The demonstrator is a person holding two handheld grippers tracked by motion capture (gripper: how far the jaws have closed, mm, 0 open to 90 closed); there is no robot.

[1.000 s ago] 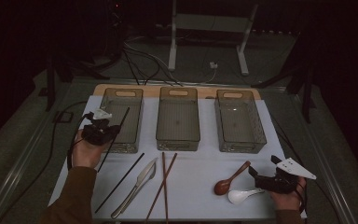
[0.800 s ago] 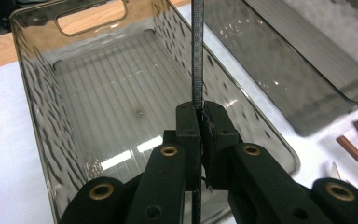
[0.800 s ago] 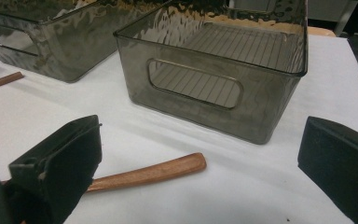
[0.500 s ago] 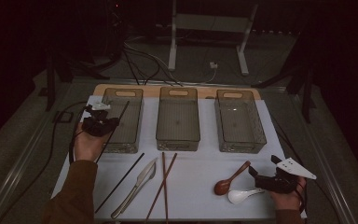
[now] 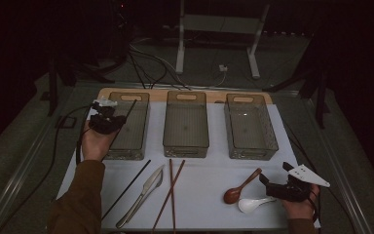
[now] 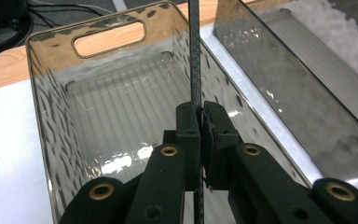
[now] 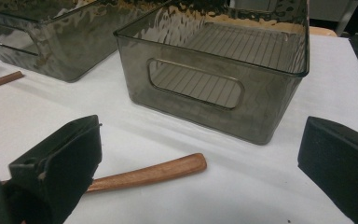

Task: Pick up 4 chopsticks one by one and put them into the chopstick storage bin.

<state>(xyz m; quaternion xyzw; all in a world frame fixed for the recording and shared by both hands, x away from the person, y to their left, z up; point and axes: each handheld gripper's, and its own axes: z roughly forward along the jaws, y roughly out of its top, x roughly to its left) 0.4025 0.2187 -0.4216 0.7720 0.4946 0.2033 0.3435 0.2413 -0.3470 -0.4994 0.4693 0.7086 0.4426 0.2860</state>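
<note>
Black and slender, a thin chopstick (image 6: 195, 56) is clamped between the closed jaws of the left gripper (image 6: 200, 119) above the leftmost smoked-plastic bin (image 5: 129, 127), while the right gripper (image 7: 200, 154) is held with jaws apart over a brown wooden spoon (image 7: 154, 171).

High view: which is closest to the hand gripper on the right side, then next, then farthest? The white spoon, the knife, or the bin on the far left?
From the right gripper:
1. White spoon, just beside it, toward the left.
2. Knife, farther left along the near part of the table.
3. Left bin, far across the table, where the left gripper holds a black chopstick.
</note>
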